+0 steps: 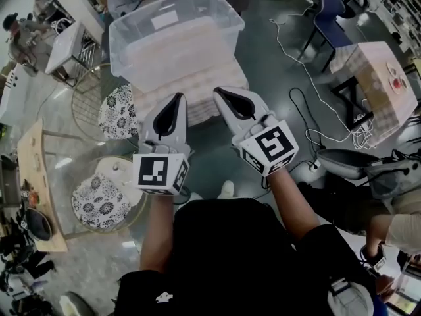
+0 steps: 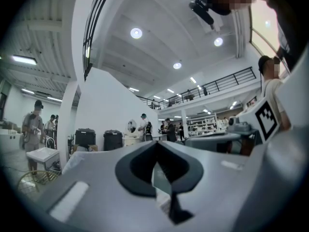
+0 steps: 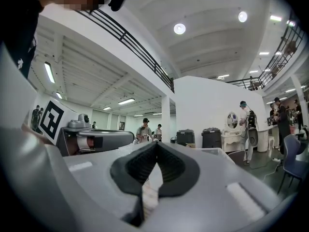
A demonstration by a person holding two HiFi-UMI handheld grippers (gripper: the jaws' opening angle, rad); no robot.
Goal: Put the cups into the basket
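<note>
I see no cups in any view. A large clear plastic tub [image 1: 174, 35] stands on a white ribbed stand straight ahead. My left gripper [image 1: 177, 99] and my right gripper [image 1: 218, 91] are held side by side, level, pointing at the tub from just short of it. Both have their jaws together with nothing between them. In the left gripper view the left gripper [image 2: 155, 143] shows its tips meeting against the open hall. The right gripper [image 3: 157, 144] looks the same in its own view. Two round wire baskets with floral cushions [image 1: 120, 112] [image 1: 99, 201] stand to the left.
A wooden board [image 1: 36, 176] with small items lies at far left. A blue chair [image 1: 332, 18], white cables [image 1: 296, 51] on the dark floor and a pale table [image 1: 378, 84] are to the right. People stand at the upper left [image 1: 20, 35], and another person's arm [image 1: 395, 229] is at the right.
</note>
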